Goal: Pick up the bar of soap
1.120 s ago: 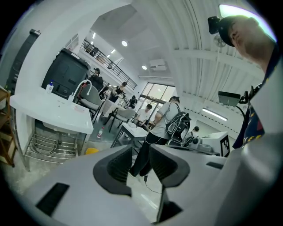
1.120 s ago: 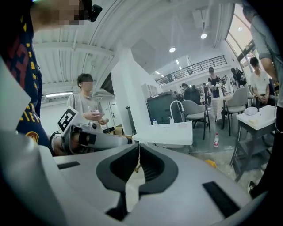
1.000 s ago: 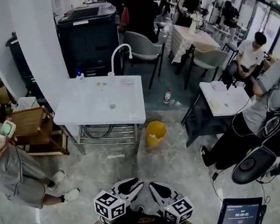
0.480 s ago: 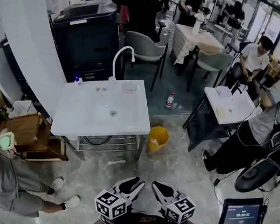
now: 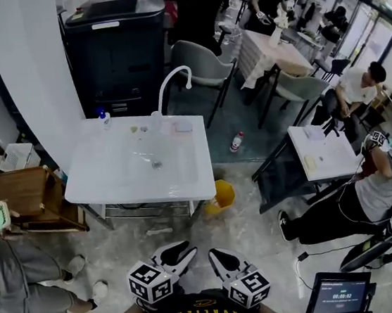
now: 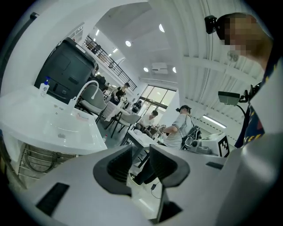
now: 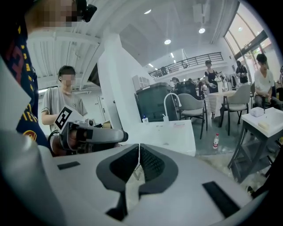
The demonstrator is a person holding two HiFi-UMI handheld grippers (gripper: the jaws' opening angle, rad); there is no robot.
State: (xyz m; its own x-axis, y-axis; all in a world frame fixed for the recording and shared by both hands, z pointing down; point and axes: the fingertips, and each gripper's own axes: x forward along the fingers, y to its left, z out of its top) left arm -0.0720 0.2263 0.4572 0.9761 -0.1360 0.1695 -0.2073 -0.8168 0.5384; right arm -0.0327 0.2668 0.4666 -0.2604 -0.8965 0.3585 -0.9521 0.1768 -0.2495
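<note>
A white sink table (image 5: 100, 182) with a curved white faucet (image 5: 171, 77) stands ahead on the floor. A small pale pink flat piece, probably the bar of soap (image 5: 182, 127), lies on the table's back rim right of the faucet; it also shows in the left gripper view as the soap (image 6: 82, 115) and in the right gripper view as the soap (image 7: 179, 124). Both grippers hang low by my body, far from the table. My left gripper (image 5: 177, 254) (image 6: 140, 152) is open with a narrow gap and nothing in it. My right gripper (image 5: 219, 258) (image 7: 139, 149) is shut and empty.
A yellow bin (image 5: 219, 193) sits at the table's front right corner, a bottle (image 5: 235, 142) on the floor behind it. A wooden shelf (image 5: 20, 195) and a standing person (image 5: 13, 281) are left. A black machine (image 5: 117, 34) stands behind; a small table (image 5: 323, 149) and seated people right.
The sink table now sits a little nearer and lower in the head view as I move toward it. Both grippers stay low by my body, unchanged.
</note>
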